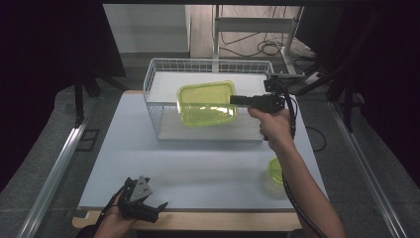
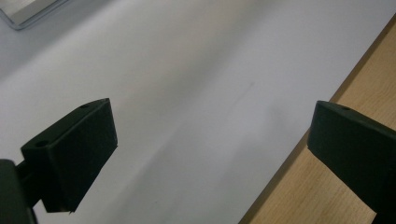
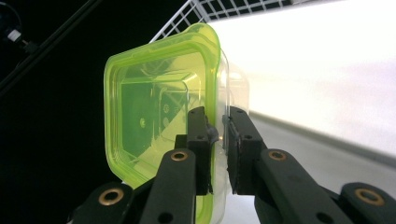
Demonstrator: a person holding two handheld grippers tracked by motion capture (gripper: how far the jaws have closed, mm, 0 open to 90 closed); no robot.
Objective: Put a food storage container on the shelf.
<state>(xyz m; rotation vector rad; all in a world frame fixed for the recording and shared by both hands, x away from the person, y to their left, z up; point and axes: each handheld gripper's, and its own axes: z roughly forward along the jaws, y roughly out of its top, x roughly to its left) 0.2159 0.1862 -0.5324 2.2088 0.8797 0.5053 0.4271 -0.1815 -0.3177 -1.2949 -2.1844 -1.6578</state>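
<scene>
Nearest the person, the left tool (image 1: 141,201) rests at the tabletop's (image 1: 198,163) front edge with its jaws spread wide and empty, while a second green piece (image 1: 275,171) lies beside the right forearm. Farther off, the right tool (image 1: 236,100) pinches the rim of the yellow-green plastic container (image 1: 205,103), holding it tilted above the wire basket (image 1: 163,67). The placing step looks under way; next it needs lowering onto the basket floor before letting go.

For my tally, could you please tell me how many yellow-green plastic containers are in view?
2: one yellow-green plastic container held by the right gripper above the white wire basket; another on the table, partly hidden behind the right forearm.
</scene>
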